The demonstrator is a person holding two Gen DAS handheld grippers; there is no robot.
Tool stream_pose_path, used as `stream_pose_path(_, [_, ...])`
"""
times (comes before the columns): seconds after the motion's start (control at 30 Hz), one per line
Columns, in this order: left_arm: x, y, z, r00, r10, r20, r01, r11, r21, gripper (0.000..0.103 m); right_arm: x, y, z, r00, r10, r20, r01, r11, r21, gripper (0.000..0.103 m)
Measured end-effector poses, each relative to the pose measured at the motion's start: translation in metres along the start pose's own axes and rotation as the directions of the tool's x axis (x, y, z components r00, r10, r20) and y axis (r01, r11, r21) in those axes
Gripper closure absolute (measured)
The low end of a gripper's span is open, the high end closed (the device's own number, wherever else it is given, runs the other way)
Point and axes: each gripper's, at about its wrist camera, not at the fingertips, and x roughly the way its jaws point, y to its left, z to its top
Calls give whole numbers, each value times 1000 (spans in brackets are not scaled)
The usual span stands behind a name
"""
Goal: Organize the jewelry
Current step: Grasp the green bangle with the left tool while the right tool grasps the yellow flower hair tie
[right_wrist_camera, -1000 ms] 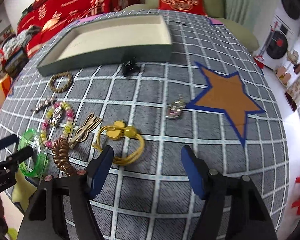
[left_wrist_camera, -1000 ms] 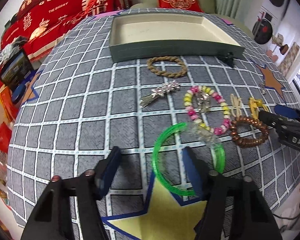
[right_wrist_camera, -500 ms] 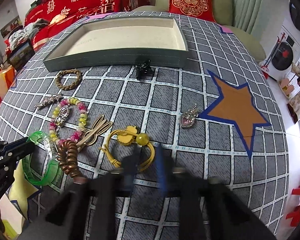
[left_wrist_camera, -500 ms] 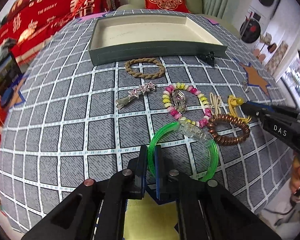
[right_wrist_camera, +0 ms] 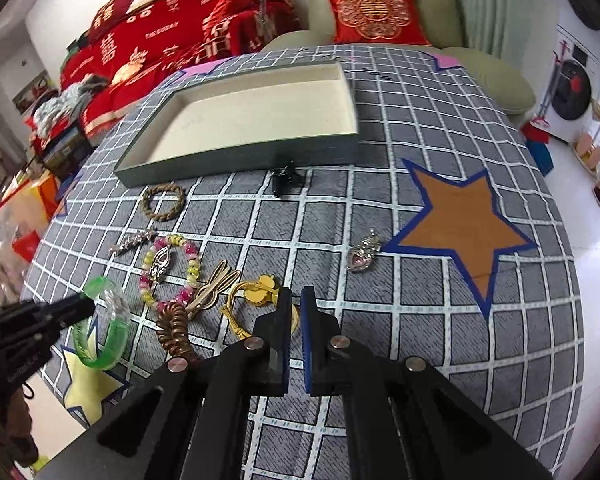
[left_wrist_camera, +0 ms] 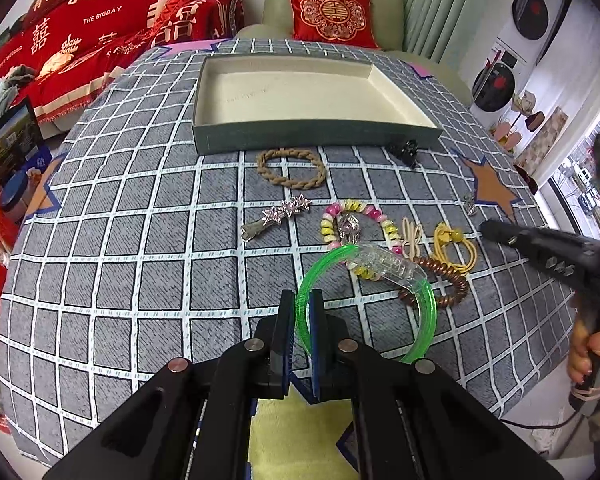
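My left gripper [left_wrist_camera: 302,308] is shut on the near rim of the green plastic bangle [left_wrist_camera: 428,312], whose clear clasp tilts up over the bead bracelet. In the right wrist view the same bangle [right_wrist_camera: 112,344] hangs from the left gripper [right_wrist_camera: 86,306]. My right gripper [right_wrist_camera: 296,300] is shut, with the cord of the yellow hair tie [right_wrist_camera: 260,292] running between its pads. In the left wrist view the right gripper [left_wrist_camera: 486,227] comes in from the right, beside the yellow hair tie [left_wrist_camera: 456,248]. The empty grey-green tray [left_wrist_camera: 316,134] lies at the back of the checked table.
Between the tray and the grippers lie a braided brown bracelet [left_wrist_camera: 291,168], a star hair clip [left_wrist_camera: 278,216], a pink-and-yellow bead bracelet [left_wrist_camera: 328,228], a copper spiral tie [left_wrist_camera: 448,280] and a black claw clip [left_wrist_camera: 407,152]. A heart pendant [right_wrist_camera: 363,256] sits by the orange star.
Both grippers went from wide open to shut, the left on the green bangle and the right on the yellow hair tie. Both have risen a little, and the bangle's far side has lifted.
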Motion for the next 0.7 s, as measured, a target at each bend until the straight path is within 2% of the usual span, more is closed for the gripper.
stream_pose_path(0.1, [-2, 0, -1, 1000, 5, 1, -5, 1000, 5, 86, 15, 3, -3, 998, -50, -43, 48, 998, -42, 98])
stream_pose_path(0.2, [-2, 1, -1, 1000, 7, -4, -7, 1000, 4, 86, 25, 3, -7, 995, -57, -77, 51, 996, -69, 98])
stream_pose_path(0.3, [-2, 3, -2, 1000, 10, -4, -10, 1000, -1, 86, 26, 3, -9, 996, -49, -72, 43, 996, -81, 96])
stream_pose_path(0.37, [-2, 3, -2, 1000, 7, -3, -7, 1000, -5, 86, 25, 2, -9, 997, -43, -70, 38, 996, -82, 82])
stream_pose_path(0.43, [-2, 2, -2, 1000, 8, -3, -8, 1000, -2, 86, 21, 3, -10, 998, -41, -45, 36, 995, -95, 40])
stream_pose_path(0.47, [-2, 2, -2, 1000, 9, -3, -9, 1000, 0, 86, 18, 5, -11, 999, -45, -23, 42, 993, -111, 36])
stream_pose_path(0.57, [0, 2, -2, 1000, 10, -10, -10, 1000, -4, 86, 19, 13, -11, 998, -59, -26, 54, 986, -156, 37])
stream_pose_path(0.63, [1, 2, -2, 1000, 11, -12, -11, 1000, -8, 86, 24, 15, -9, 998, -55, -39, 48, 985, -164, 48])
stream_pose_path(0.7, [1, 3, -3, 1000, 12, -14, -12, 1000, -9, 86, 31, 15, -6, 997, -46, -58, 35, 985, -168, 51])
